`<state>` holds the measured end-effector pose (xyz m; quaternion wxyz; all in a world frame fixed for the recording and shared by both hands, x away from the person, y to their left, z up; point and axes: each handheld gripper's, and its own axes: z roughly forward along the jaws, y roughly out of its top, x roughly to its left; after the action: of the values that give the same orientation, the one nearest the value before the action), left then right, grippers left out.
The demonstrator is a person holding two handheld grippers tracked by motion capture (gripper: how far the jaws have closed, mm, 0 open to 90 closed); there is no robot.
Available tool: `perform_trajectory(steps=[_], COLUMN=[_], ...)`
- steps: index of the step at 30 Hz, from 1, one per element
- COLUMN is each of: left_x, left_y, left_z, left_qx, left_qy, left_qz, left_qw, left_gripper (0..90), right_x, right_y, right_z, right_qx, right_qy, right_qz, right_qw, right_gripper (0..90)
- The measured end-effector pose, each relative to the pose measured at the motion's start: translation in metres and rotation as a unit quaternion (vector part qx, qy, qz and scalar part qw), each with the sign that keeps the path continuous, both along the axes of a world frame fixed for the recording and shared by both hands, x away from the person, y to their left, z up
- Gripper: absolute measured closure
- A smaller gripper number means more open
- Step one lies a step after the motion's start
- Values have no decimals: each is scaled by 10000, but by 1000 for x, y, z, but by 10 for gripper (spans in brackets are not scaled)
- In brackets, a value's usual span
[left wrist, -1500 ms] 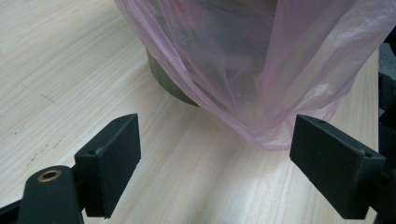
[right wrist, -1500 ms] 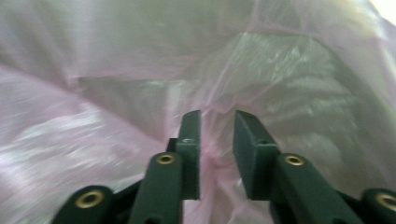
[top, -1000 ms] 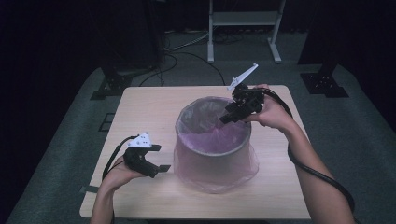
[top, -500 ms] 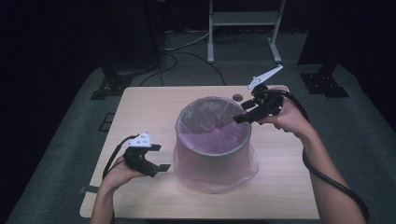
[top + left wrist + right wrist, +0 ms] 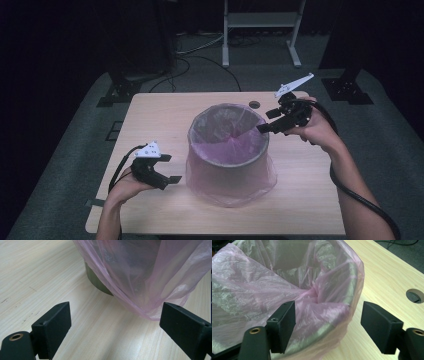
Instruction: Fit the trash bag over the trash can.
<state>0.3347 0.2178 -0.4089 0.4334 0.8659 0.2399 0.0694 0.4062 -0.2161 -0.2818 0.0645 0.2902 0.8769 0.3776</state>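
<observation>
Bin (image 5: pixel 227 150): round, dark-walled, tapered, standing at the middle of the counter (image 5: pixel 165 115). Its base is largely veiled; a short arc shows in the left gripper view. Interior bottom not discernible.

Liner bag (image 5: pixel 232 180): thin, translucent pink plastic, crinkled, draped over the rim and down the outside to the counter; gathered into a pinched fold inside, near the right rim.

Left tongs (image 5: pixel 167 175): black, flat-padded, jaws wide apart with nothing between, low over the counter near its front-left corner, just beside the bag's skirt.

Right tongs (image 5: pixel 265 122): jaws have just been opening; they stand wide at the bin's right rim, the bag rim between them, pads not pressing.

Counter: pale wood grain, cable hole (image 5: pixel 254 105) near the far edge.
</observation>
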Motion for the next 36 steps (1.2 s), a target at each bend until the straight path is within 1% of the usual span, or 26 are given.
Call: perform_trajectory(steps=[1, 3, 5, 6, 8, 16, 22, 28, 36], left_x=[0, 0, 0, 1, 1, 1, 1, 1, 1], left_y=[0, 0, 0, 0, 0, -2, -2, -3, -3], left_z=[0, -1, -1, -1, -1, -2, -3, -4, -5], left_qx=[12, 9, 35, 40, 10, 26, 25, 45, 72], left_qy=[10, 16, 19, 16, 22, 53, 52, 71, 89], left_qz=[-1, 8, -4, -1, 7, -17, -11, -15, -10], left_qw=[10000, 10000, 10000, 10000, 10000, 10000, 10000, 10000, 9999], left_gripper=[90, 90, 90, 90, 90, 90, 90, 90, 90], right_x=[-1, -2, -3, -3, -5, -8, -10, -12, -15], right_y=[-4, -5, -12, -12, -17, -31, -37, -44, -56], right_z=[-1, -1, -2, -2, -3, -7, -11, -19, -35], right_qx=[24, 31, 36, 36, 50, 141, 155, 223, 282], right_qy=[-13, -12, -9, -9, -9, 27, 49, 99, 207], right_qz=[-30, -50, -131, -131, -178, -317, -358, -416, -548], right_qw=[10000, 10000, 9999, 9999, 9998, 9994, 9992, 9988, 9979], right_gripper=[272, 272, 272, 272, 269, 268, 269, 269, 269])
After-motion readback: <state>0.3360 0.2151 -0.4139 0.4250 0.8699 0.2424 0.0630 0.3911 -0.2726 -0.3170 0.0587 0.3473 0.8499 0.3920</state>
